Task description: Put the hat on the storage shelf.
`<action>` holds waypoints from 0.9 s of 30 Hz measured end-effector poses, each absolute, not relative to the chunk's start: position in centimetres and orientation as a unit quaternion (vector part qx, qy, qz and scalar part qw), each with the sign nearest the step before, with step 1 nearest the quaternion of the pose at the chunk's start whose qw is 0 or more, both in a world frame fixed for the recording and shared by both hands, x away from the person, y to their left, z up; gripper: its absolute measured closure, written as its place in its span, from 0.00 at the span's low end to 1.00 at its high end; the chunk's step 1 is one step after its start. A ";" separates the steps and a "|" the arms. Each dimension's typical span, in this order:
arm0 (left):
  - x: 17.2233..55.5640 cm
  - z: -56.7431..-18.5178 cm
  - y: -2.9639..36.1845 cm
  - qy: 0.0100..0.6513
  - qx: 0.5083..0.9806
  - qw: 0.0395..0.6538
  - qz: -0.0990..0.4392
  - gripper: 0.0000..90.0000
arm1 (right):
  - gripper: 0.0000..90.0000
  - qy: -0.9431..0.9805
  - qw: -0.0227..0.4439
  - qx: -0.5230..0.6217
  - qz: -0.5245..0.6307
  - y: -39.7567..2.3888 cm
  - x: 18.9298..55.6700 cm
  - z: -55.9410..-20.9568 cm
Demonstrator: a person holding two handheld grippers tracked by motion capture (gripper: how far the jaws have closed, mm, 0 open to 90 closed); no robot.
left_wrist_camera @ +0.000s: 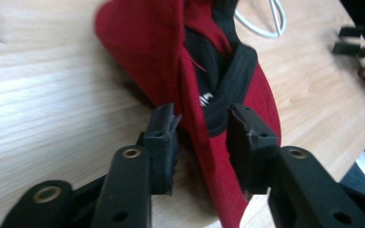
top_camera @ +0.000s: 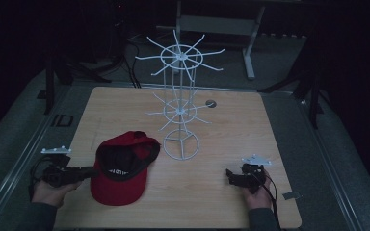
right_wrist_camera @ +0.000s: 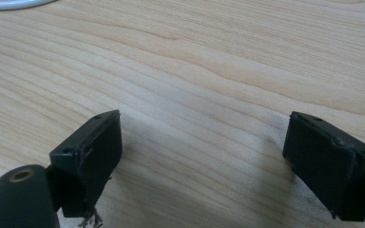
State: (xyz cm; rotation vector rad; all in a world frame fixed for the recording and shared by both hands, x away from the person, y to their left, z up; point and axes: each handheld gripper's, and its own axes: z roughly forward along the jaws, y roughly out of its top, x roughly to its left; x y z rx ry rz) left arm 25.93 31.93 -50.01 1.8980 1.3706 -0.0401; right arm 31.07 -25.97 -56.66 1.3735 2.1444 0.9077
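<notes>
- A red cap (top_camera: 120, 168) with a black inner band lies upside down on the wooden surface (top_camera: 231, 120), toward its near-left part, brim toward the person.
- The left hand-held gripper (top_camera: 84, 172) reaches the cap's left edge; in the left gripper view its jaws stand partly apart on either side of the cap's (left_wrist_camera: 195, 95) red rim, one outside the cap and one inside the opening. Whether the pads press the fabric I cannot tell.
- The left hand (top_camera: 50, 190) holds this gripper low over the surface's near-left corner.
- A white wire rack (top_camera: 179, 103) with two tiers of radiating hooks and a ring base stands just beyond the cap, near the middle of the surface.
- The right hand-held gripper (top_camera: 231, 177), held by the right hand (top_camera: 257, 192), sits near the near-right area, well apart from the cap; its jaws are spread wide over bare wood (right_wrist_camera: 209, 66), holding nothing.
</notes>
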 end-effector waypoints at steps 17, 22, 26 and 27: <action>26.9 -52.9 30.0 0.525 0.772 0.347 -0.095 0.81 | 0.14 0.774 0.218 0.496 0.328 -26.0 31.1 -56.7; 27.0 -53.2 29.4 0.518 0.770 0.354 -0.120 0.87 | 0.14 0.774 0.218 0.495 0.328 -26.0 31.1 -56.7; 27.0 -53.1 29.2 0.523 0.759 0.367 -0.120 0.91 | 0.14 0.774 0.218 0.495 0.328 -26.0 31.1 -56.7; 27.0 -53.1 29.2 0.523 0.759 0.367 -0.120 0.92 | 0.14 0.774 0.218 0.495 0.328 -26.0 31.1 -56.7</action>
